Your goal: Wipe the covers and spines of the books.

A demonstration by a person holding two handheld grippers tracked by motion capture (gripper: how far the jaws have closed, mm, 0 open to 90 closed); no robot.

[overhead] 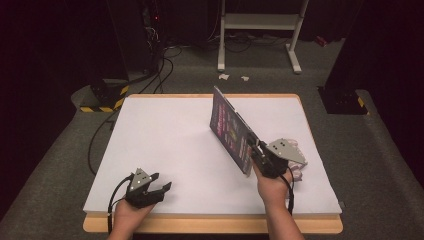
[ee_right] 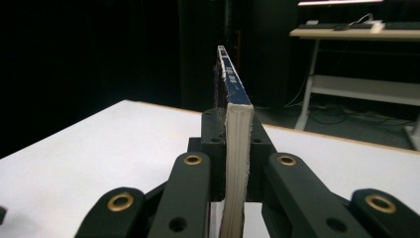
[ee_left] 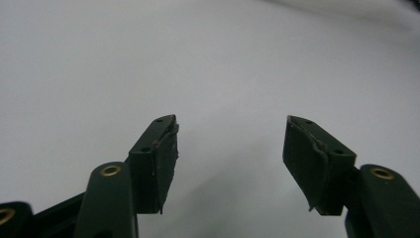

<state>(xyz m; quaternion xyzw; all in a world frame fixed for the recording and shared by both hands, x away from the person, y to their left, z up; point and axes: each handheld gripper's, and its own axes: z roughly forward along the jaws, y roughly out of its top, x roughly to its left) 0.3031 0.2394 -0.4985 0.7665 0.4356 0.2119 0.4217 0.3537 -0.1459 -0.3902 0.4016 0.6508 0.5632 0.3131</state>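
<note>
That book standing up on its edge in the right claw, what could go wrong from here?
The right gripper pinches the book only at its near corner, so the long free end could sag or twist out of the jaws. If it slips, it would likely topple flat onto the white table. The left gripper sits open and apart, too far off to steady it.

book (overhead: pixel 231 129) on edge, table (overhead: pixel 165 135) right half | left tool (overhead: pixel 156 188) front-left corner

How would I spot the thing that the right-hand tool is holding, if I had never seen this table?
Start at the white-topped table and look to its right half. There a thin paperback book with a dark purple cover stands up on edge, clamped at its near end by the right gripper. It is the one upright, colourful thing on the sheet.
</note>
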